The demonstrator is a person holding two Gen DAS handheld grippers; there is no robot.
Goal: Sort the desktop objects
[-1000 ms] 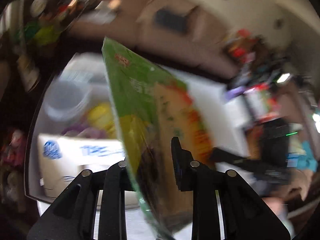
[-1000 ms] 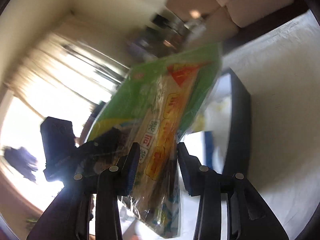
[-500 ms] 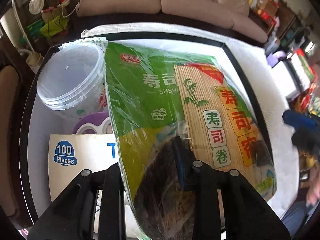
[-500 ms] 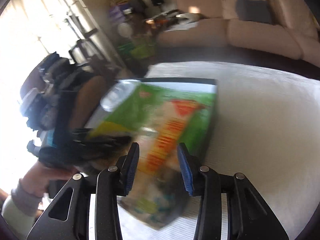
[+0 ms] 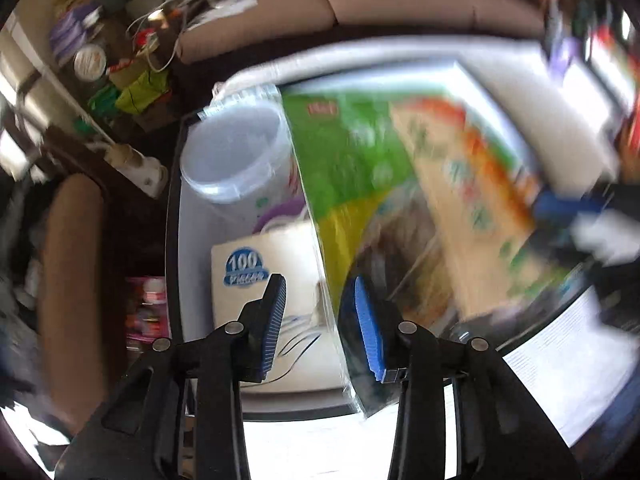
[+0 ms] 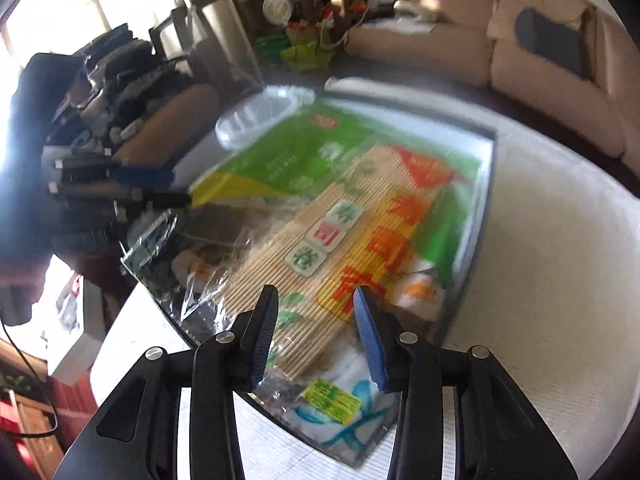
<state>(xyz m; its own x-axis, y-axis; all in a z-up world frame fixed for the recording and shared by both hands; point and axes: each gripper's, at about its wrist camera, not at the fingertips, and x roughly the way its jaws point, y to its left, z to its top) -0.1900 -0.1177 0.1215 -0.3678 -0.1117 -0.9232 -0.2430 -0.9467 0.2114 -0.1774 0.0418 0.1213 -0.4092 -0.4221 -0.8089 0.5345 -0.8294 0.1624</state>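
Now left claw (image 5: 320, 324) opening, sushi-mat packet (image 6: 360, 216) dropped flat in tray (image 6: 486, 184)

Both fisheye wrist cameras look steeply down along their fingers, close above a black-rimmed tray (image 5: 173, 216). The left views it from the near-left edge, the right from the opposite side; both share the green sushi-mat packet (image 5: 360, 152) (image 6: 360, 216) and beige sofa (image 6: 520, 52).

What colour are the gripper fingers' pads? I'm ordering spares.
Blue, ribbed pads; clearest in the left wrist view.
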